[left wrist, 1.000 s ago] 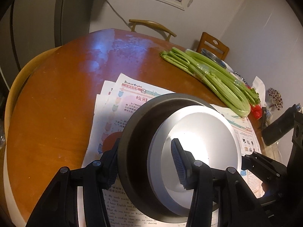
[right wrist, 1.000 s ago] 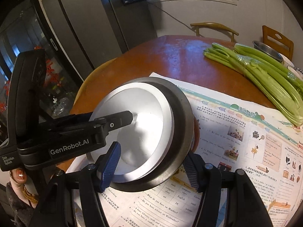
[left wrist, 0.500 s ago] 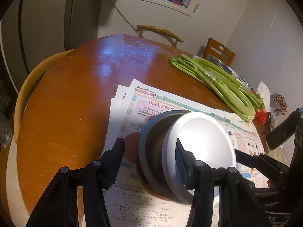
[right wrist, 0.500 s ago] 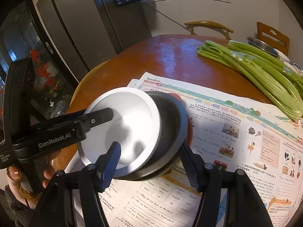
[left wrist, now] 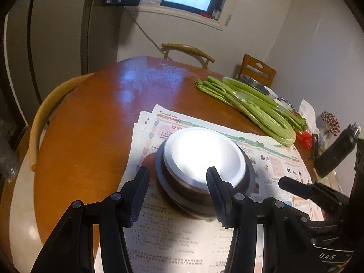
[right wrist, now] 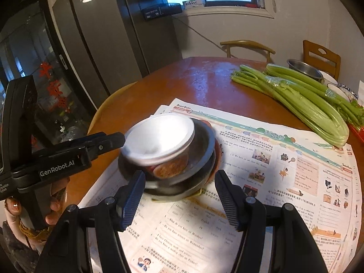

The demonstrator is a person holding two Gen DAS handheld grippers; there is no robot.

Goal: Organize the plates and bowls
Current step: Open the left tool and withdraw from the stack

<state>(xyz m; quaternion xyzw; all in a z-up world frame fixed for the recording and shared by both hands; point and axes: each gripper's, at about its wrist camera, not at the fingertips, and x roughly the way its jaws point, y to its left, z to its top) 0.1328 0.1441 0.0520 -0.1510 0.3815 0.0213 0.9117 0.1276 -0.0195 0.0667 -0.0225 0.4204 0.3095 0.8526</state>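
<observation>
Now both my claws stand open, gripping nothing: left gripper (left wrist: 177, 187) and right gripper (right wrist: 179, 194) hang just before the stack of bowls (right wrist: 173, 154). The stack sits on newspaper (right wrist: 273, 182) on the round table (left wrist: 91, 125), the white bowl (left wrist: 202, 154) on top.

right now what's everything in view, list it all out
white-lined bowl: one, white inside with a patterned outside, topmost in the stack
metal bowls: grey steel, nested under it; count unclear
printed newspaper sheets: several, white with colour print, under the stack
round wooden table: one, reddish brown
celery bunch: one, green, far right of table
steel bowl: one, grey, behind the celery
wooden chairs: three, tan, around the table
dark bottle: one, black, right edge
left gripper: black, fingers open and apart from the stack
right gripper: black, fingers open
hand: one, holding the left gripper
</observation>
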